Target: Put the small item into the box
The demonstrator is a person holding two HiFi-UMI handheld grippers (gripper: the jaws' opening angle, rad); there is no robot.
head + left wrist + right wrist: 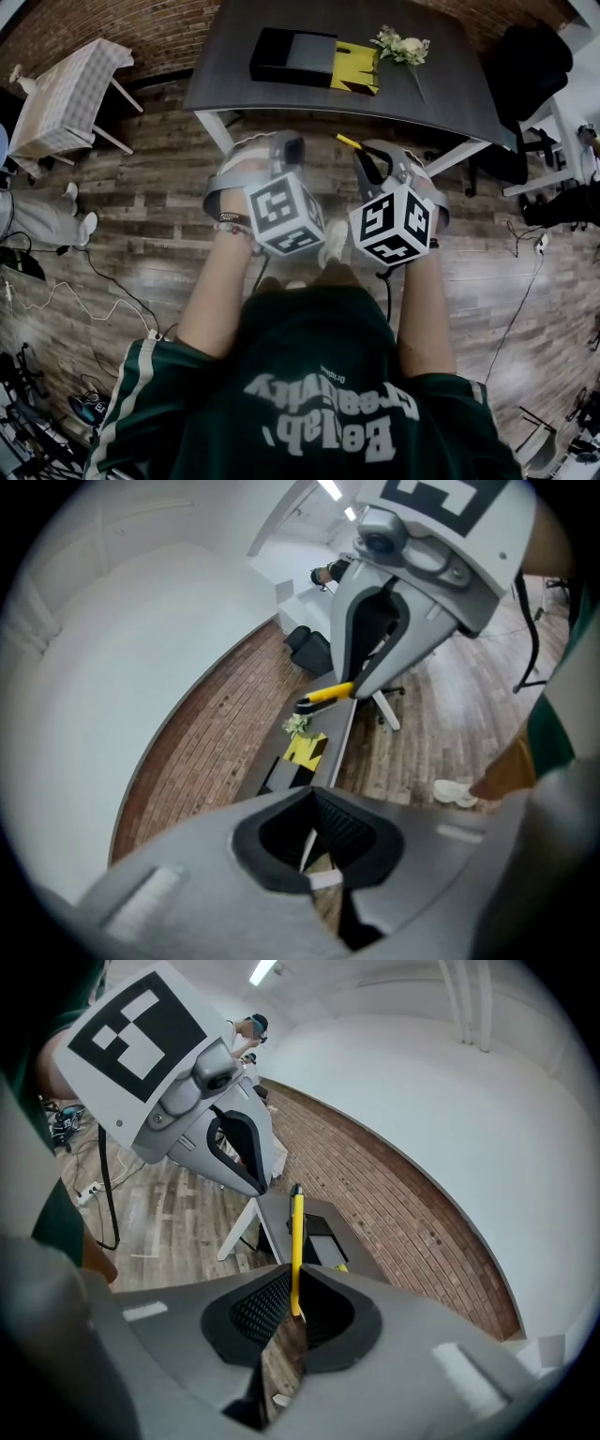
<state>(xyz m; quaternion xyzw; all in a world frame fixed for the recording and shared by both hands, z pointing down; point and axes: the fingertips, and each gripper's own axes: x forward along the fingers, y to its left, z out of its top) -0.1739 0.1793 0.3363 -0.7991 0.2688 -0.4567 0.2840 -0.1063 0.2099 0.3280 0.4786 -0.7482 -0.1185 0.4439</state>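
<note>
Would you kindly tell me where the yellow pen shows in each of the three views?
Head view: yellow pen centre, below the table's edge.
Left gripper view: above centre, held by the right gripper.
Right gripper view: centre, clamped upright.
Shared landmark: the black box.

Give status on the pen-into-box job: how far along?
Done: right gripper is shut on the yellow pen. In hand: pen held over the floor, short of the table. To do: put it into the black box there. Left gripper shut, empty.
</note>
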